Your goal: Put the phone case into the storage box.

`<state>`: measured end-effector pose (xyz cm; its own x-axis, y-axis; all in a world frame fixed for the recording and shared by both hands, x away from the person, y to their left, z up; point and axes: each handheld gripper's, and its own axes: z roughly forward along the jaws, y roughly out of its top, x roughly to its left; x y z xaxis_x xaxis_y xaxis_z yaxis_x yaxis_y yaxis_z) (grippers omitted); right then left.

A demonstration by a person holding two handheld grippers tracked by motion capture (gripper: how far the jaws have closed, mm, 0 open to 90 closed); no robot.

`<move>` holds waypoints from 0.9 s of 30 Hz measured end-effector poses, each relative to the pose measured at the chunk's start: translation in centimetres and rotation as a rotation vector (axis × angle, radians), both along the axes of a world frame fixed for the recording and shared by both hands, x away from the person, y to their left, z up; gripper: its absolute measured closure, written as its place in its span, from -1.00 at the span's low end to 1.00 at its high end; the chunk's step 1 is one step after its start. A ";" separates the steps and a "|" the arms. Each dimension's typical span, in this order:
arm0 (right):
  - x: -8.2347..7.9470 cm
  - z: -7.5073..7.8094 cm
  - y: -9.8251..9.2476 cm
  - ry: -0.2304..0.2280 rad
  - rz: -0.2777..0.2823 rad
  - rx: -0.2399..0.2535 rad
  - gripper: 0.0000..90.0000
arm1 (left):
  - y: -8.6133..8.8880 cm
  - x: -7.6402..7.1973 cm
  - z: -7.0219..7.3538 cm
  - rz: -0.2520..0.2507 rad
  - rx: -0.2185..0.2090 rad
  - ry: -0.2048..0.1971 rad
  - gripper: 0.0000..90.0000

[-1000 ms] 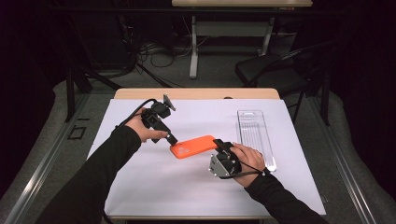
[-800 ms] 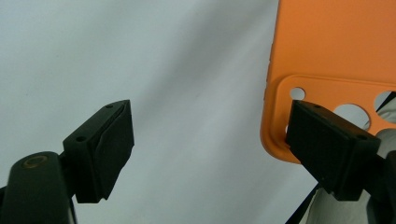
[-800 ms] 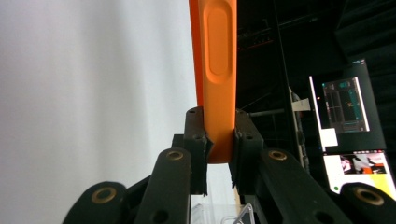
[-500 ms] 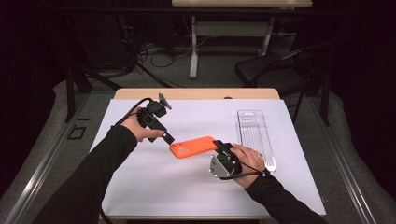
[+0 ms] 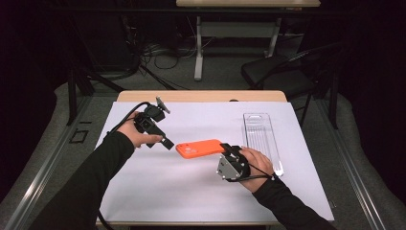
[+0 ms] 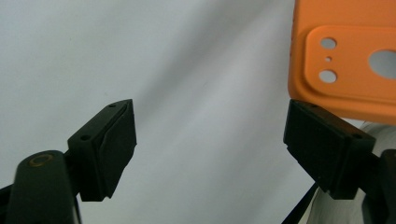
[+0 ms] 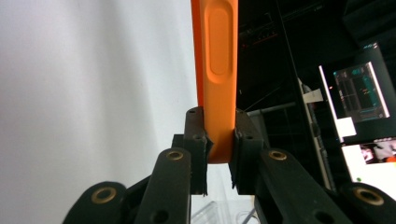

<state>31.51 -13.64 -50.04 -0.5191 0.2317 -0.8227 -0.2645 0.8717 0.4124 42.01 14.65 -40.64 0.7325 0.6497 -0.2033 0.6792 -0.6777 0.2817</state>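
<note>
My right gripper (image 5: 224, 149) is clenched on one end of the flat orange silicone phone case (image 5: 200, 148), holding it just above the white table cover (image 5: 191, 191). In the right gripper view the case (image 7: 215, 70) stands edge-on between the pads, squeezed at its bottom edge. My left gripper (image 5: 165, 142) has let go: its jaws stand wide with nothing between them, close to the case's camera-cutout end but apart from it (they have just closed a touch). In the left gripper view that end (image 6: 345, 60) hangs beyond the right pad (image 6: 327, 144).

Done so far, I judge: case lifted and passed to the right side. Left to do: likely seating it in the clear plastic tray (image 5: 261, 139) lying at the table's right, not yet approached.
</note>
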 end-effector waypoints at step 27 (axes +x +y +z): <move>1.5 1.7 -2.0 0.388 -0.066 0.494 0.78 | 0.2 -1.3 -0.5 0.000 -0.189 -0.141 0.10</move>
